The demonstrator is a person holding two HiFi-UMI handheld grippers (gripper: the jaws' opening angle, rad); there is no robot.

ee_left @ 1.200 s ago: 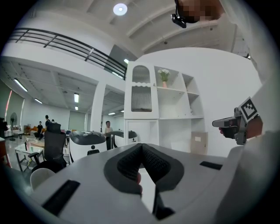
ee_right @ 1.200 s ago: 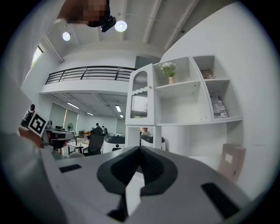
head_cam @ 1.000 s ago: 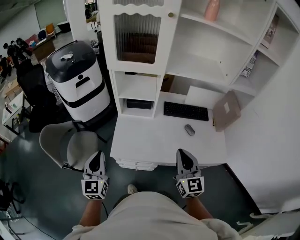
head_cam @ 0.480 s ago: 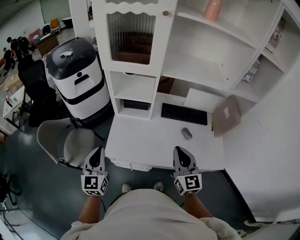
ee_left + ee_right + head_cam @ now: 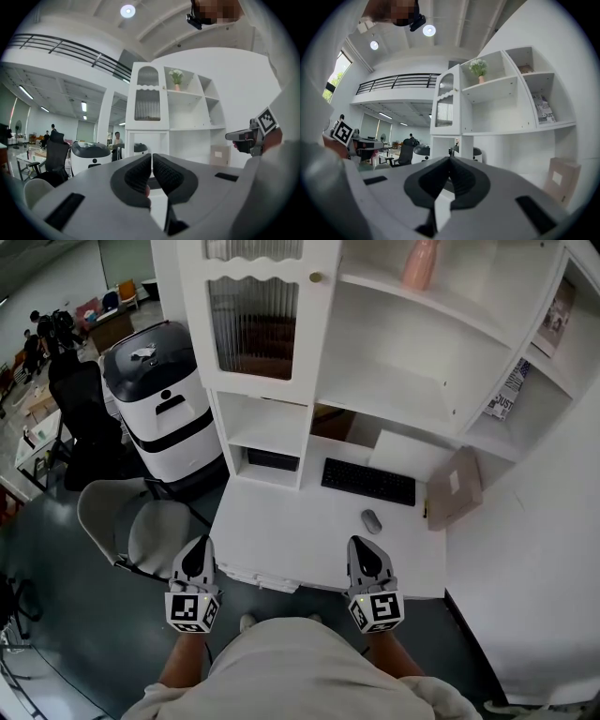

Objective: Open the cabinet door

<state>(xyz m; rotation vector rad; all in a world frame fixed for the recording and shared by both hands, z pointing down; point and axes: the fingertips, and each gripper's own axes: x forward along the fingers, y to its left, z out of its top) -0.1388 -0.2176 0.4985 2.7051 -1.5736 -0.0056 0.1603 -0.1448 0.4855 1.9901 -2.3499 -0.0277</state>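
A white cabinet door (image 5: 255,310) with ribbed glass and a small brass knob (image 5: 316,278) stands closed at the top left of a white desk-and-shelf unit; the door also shows ahead as the ribbed door (image 5: 147,103) and the door (image 5: 445,107). My left gripper (image 5: 196,562) is shut and empty, held just off the desk's front left corner. My right gripper (image 5: 363,558) is shut and empty too, over the desk's front edge. Both point level at the unit and are well short of the door.
On the white desk (image 5: 281,531) lie a black keyboard (image 5: 367,482), a grey mouse (image 5: 372,520) and a tan folder (image 5: 453,487). A grey chair (image 5: 141,531) and a white-and-black machine (image 5: 161,399) stand to the left. A pink vase (image 5: 419,263) is on the upper shelf.
The whole view has shifted: the desk and cabinet have slid slightly down and left in the head view as I moved. Both grippers stayed shut in front of me.
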